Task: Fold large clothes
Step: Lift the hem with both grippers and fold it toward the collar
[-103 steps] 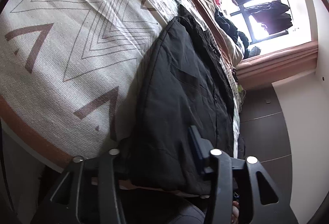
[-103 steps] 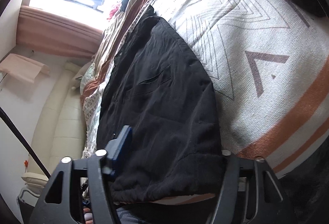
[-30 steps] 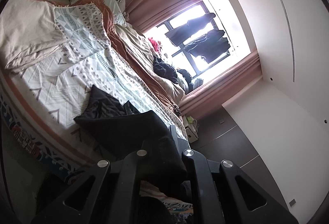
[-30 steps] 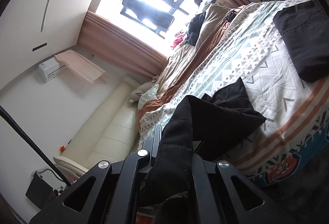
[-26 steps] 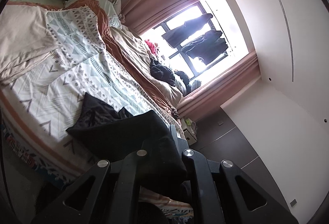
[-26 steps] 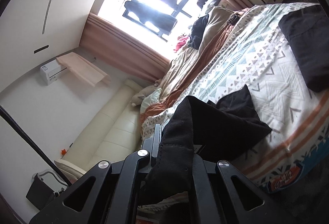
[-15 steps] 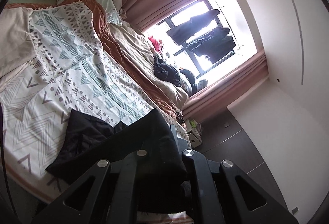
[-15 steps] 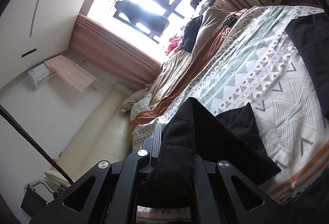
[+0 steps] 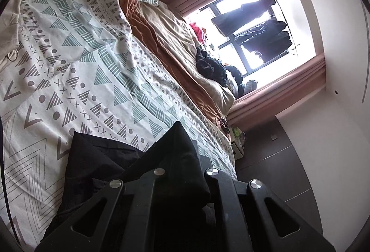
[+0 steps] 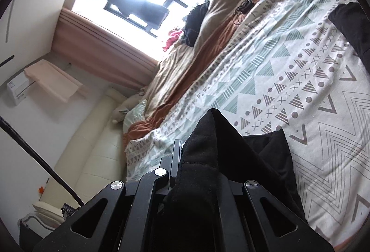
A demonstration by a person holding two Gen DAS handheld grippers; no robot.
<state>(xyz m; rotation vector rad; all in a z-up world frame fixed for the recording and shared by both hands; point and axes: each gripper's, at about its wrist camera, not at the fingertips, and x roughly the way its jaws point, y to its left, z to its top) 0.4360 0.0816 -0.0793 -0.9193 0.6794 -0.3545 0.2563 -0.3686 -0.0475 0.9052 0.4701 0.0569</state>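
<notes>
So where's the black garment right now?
The black garment is pinched in both tools, left tool and right tool, low in each wrist view, its far part draped on the patterned bedspread.

There are no words, numbers or brand names that can be read here. The bedspread [image 9: 97, 71] has only shapes on it: triangles, dots, little crosses and zigzag lines. The white air conditioner [image 10: 17, 87] on the wall beside the window has a small dark mark on it, but it is too tiny and blurry to read.
</notes>
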